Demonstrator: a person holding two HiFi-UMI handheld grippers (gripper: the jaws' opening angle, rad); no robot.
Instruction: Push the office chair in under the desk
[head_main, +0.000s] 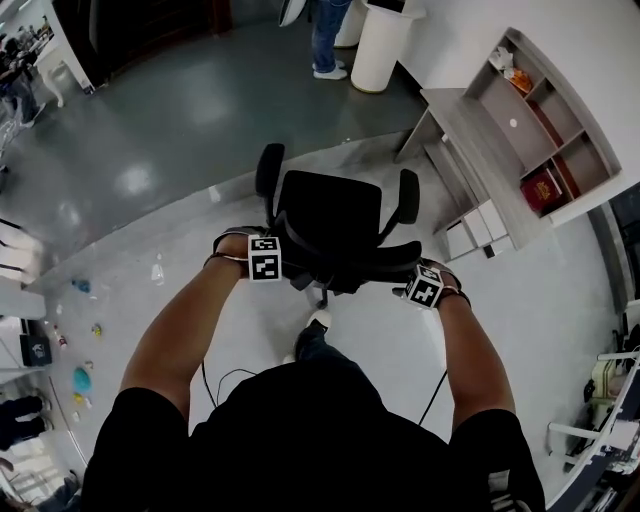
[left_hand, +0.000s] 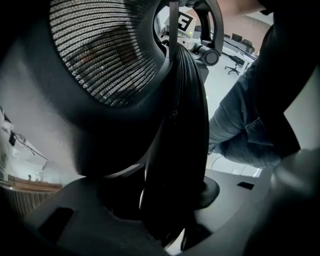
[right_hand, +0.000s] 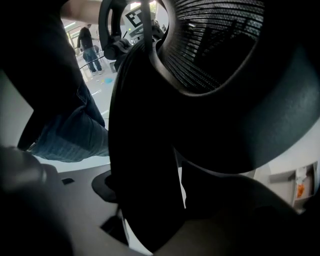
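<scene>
1. The left gripper (left_hand: 172, 212) has its fingers (left_hand: 70, 222) pinching the dark backrest rim (left_hand: 177, 120) of the office chair (left_hand: 115, 130). The rim fills the space between them, and the mesh panel (left_hand: 100, 50) rises toward 11 o'clock.
2. The right gripper (right_hand: 145, 210) has its fingers (right_hand: 235, 220) clamped on the opposite edge of the same backrest. There the mesh shows toward 1 o'clock, and the holder's jeans-clad leg (right_hand: 70, 135) sits at 9 o'clock.
3. In the head view the grippers flank the backrest, the left one at its 9 o'clock and the right one at its 4 o'clock. Both marker cubes face up, and the bare forearms (head_main: 185, 330) run back toward 6 o'clock.
4. The chair stands on the pale floor (head_main: 540, 300) at mid-frame, with its seat and armrests pointing toward 12 o'clock. A shoe (head_main: 318, 320) shows just below its base.
5. The desk (head_main: 470, 130) lies at 2 o'clock from the chair, near it but apart. The chair is not under it.
6. At 12 o'clock another person's legs (head_main: 328, 35) stand beside a white column (head_main: 385, 45).
</scene>
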